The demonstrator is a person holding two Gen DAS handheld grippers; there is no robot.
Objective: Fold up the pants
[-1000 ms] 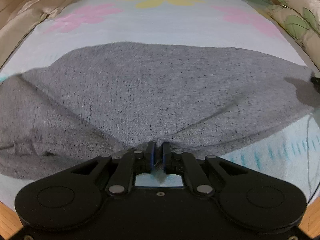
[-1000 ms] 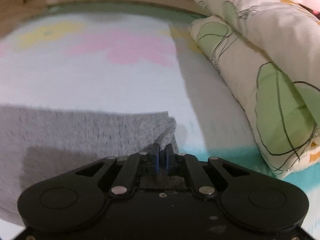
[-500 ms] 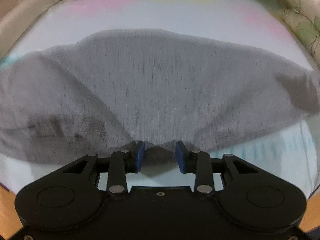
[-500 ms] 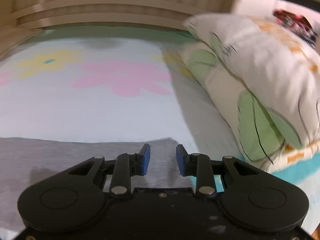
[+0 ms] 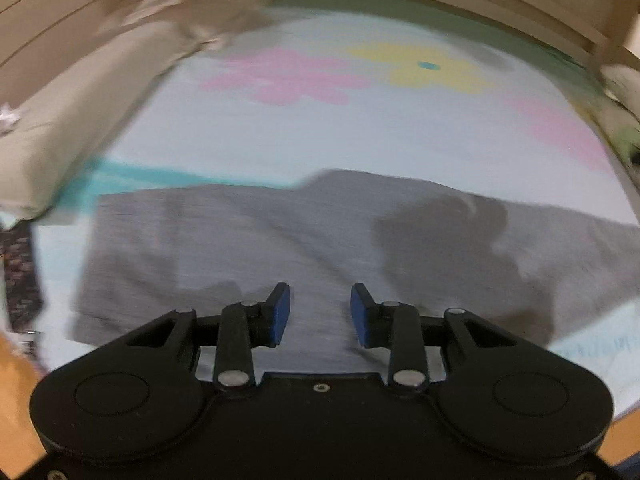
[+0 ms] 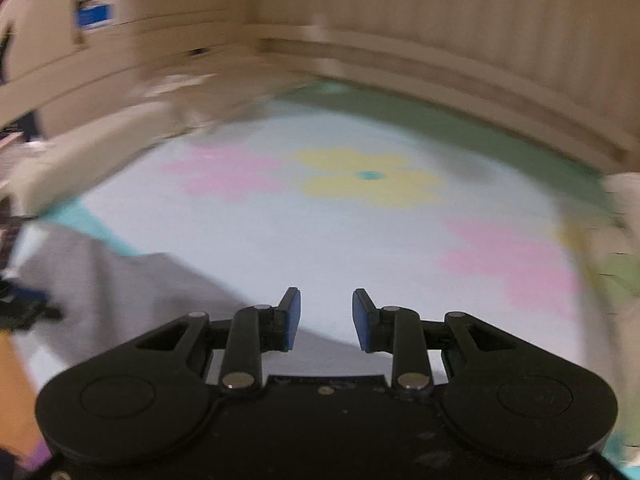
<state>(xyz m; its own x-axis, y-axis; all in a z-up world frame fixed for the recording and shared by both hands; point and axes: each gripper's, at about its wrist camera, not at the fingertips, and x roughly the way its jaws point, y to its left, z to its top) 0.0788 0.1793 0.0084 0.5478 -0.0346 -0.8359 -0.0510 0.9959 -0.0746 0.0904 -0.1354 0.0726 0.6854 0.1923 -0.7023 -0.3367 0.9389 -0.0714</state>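
The grey pants (image 5: 248, 248) lie flat and folded lengthwise on the flowered bed sheet (image 5: 320, 128). My left gripper (image 5: 320, 312) is open and empty, raised above the near edge of the pants. In the right wrist view the pants (image 6: 120, 292) show at the lower left, blurred. My right gripper (image 6: 326, 318) is open and empty, above the sheet beside the pants' far edge.
A beige bolster (image 5: 72, 120) lies along the left side of the bed. A wooden headboard (image 6: 440, 40) runs along the back. A flowered pillow (image 6: 624, 240) sits at the right edge. The wooden bed frame (image 5: 16, 400) shows at the lower left.
Both grippers let go of the pants, opened and pulled back. The pants now lie flat. Both views have swung left and are blurred by motion.
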